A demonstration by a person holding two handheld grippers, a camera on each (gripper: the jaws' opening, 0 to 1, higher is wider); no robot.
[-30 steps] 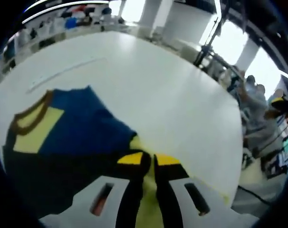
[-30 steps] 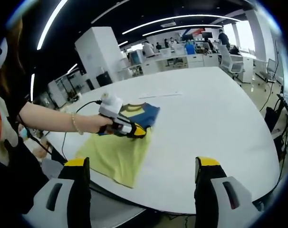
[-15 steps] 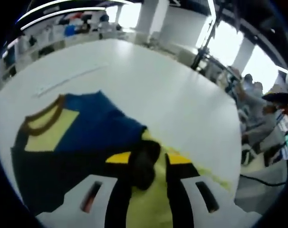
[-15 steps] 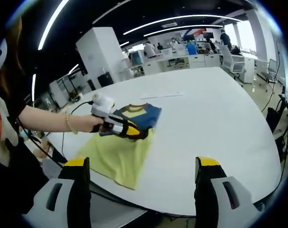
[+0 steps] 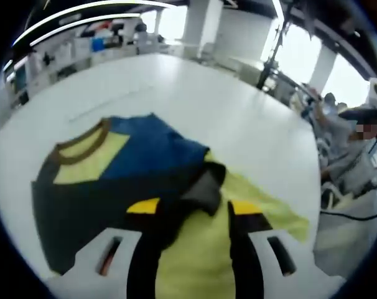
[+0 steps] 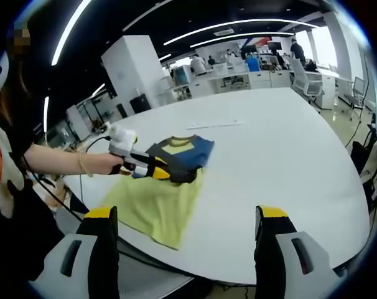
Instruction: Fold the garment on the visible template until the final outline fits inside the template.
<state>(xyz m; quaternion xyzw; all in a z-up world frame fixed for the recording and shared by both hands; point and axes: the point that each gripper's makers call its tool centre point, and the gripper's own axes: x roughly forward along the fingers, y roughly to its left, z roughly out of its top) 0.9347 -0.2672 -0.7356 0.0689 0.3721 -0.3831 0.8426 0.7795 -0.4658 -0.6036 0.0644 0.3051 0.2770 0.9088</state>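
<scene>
The left claw [image 5: 187,208] holds a dark fold of the shirt [image 5: 114,180] between its 2 yellow-tipped jaws, the cloth bunched up and lifted off the yellow sheet [image 5: 201,261] beneath it. In the right gripper view the same left claw [image 6: 165,174] sits at the near edge of the shirt [image 6: 179,153], gripped by a person's hand [image 6: 107,164] with a beaded band at the wrist, the bare forearm reaching in from the left of that view. The jaws there meet on the dark hem where the shirt overlaps the yellow sheet [image 6: 154,208].

The right claw [image 6: 187,233] stands wide apart with nothing between its 2 jaws, raised above the near edge of the table [image 6: 282,162] and well apart from the shirt.

The shirt lies on the white table [image 5: 195,99], on the far end of the yellow sheet. It is navy blue with a yellow chest panel and a brown neckband [image 5: 79,144]; the neck end points away from the left claw. In the left gripper view the part nearest the claw looks darker, almost black, and is creased where it is pinched. The yellow sheet spreads from under the shirt toward the table's near edge, one corner [image 5: 297,219] lying flat on the white top to the right of the claw.

A thin pale strip [image 6: 212,125] lies on the table beyond the shirt, well apart from it.
</scene>
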